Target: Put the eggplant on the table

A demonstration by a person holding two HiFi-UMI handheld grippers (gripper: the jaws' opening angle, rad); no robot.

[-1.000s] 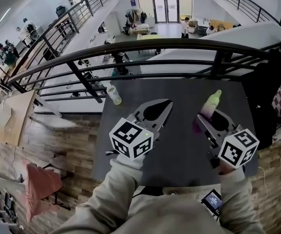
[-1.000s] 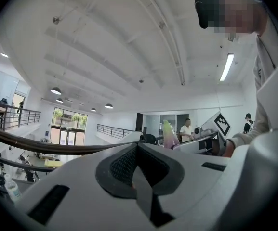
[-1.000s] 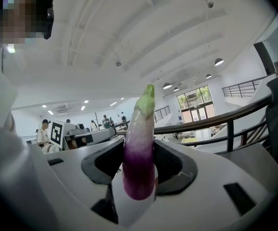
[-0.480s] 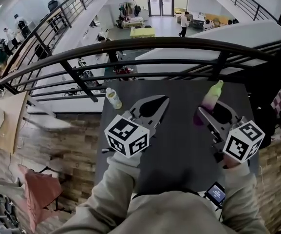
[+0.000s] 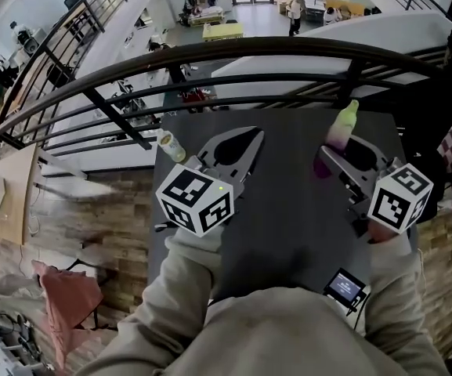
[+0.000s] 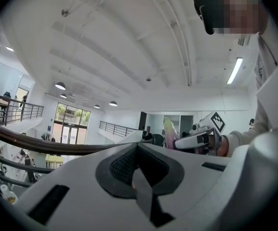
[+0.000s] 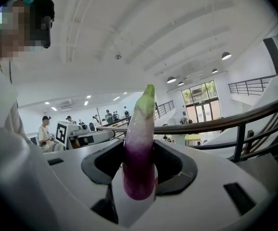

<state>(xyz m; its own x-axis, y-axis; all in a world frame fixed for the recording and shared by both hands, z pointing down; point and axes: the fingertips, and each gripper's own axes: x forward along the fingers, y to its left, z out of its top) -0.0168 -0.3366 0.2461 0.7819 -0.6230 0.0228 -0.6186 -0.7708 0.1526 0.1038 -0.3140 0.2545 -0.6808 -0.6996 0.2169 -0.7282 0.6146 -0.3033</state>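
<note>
Right gripper (image 5: 336, 150): jaws clamped on a slim eggplant (image 5: 340, 128) by its purple end, with the green tip jutting free towards 12 o'clock.
Left gripper (image 5: 251, 135): jaws closed together with nothing between them.
Eggplant's place: in the air over the far right of the dark desk (image 5: 288, 233), at about 1 o'clock and close to the far edge.
Risk: the grip is low on smooth skin, so the long free end could pivot or slip out. Let go this near the edge, it might roll off under the railing (image 5: 288, 53).
Only the head view shows: the desk and a small bottle (image 5: 171, 146) at its 10 o'clock corner.
Only the right gripper view shows: the pads pressing on the eggplant.
Cannot tell: its height above the desk.
</note>
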